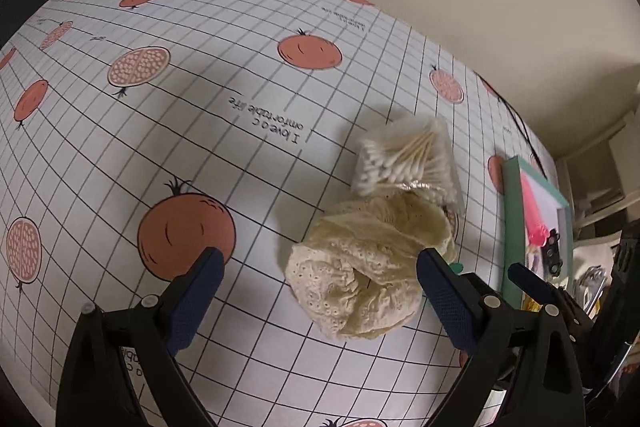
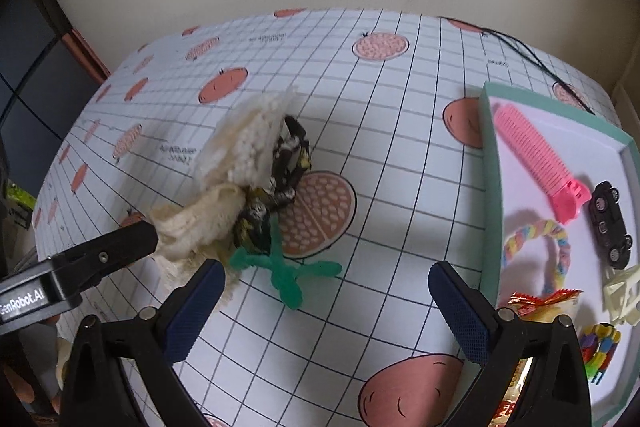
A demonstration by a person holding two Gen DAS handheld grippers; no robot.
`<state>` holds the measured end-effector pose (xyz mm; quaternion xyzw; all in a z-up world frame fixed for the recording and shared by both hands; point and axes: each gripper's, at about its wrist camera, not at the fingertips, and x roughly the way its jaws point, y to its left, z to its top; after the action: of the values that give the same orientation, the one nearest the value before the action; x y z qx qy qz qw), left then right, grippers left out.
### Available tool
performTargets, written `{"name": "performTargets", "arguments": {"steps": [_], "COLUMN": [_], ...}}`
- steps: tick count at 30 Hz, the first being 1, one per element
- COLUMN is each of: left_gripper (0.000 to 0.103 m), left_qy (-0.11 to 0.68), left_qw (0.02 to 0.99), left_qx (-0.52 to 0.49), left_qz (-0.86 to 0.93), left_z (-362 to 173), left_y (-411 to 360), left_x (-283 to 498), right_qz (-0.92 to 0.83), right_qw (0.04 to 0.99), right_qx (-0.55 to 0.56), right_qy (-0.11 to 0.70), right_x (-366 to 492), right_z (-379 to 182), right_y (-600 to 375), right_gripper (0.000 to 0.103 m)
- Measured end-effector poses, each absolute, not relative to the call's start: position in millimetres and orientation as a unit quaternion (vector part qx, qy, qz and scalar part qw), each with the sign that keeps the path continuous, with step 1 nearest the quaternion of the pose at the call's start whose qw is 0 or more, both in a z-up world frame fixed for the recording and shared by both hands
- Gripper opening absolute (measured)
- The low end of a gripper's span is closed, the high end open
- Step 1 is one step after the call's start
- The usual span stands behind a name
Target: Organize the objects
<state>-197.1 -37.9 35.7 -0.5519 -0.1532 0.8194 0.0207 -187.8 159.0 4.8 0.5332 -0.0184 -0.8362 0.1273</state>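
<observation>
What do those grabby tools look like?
Each tool is a black plastic clamp with two fingers. The left tool and the right tool both have dark blue textured pads on the fingertips and small silver screws. One side carries white "GenRobot.AI" lettering.

Both grippers hover low over the table: the left gripper (image 1: 320,279) spread wide, the right gripper (image 2: 326,291) likewise agape, empty.
</observation>
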Motion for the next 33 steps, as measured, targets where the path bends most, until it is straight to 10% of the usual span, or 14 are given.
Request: {"name": "performTargets", "arguments": {"steps": [33], "left_gripper": [0.097], "left_qy": [-0.102], "left_qw": [-0.048], "left_qx": [-0.594], "left_qz": [0.797], "left_z": [0], "left_y": [-31], "left_x": [-204], "right_qz": [-0.831], "right_qw": [0.111], "right_qx": [0.544], "right_qy": [0.024], "right_x": [-192], "right_z": [-20], "right_y": [139], "right_gripper": [0.095]}}
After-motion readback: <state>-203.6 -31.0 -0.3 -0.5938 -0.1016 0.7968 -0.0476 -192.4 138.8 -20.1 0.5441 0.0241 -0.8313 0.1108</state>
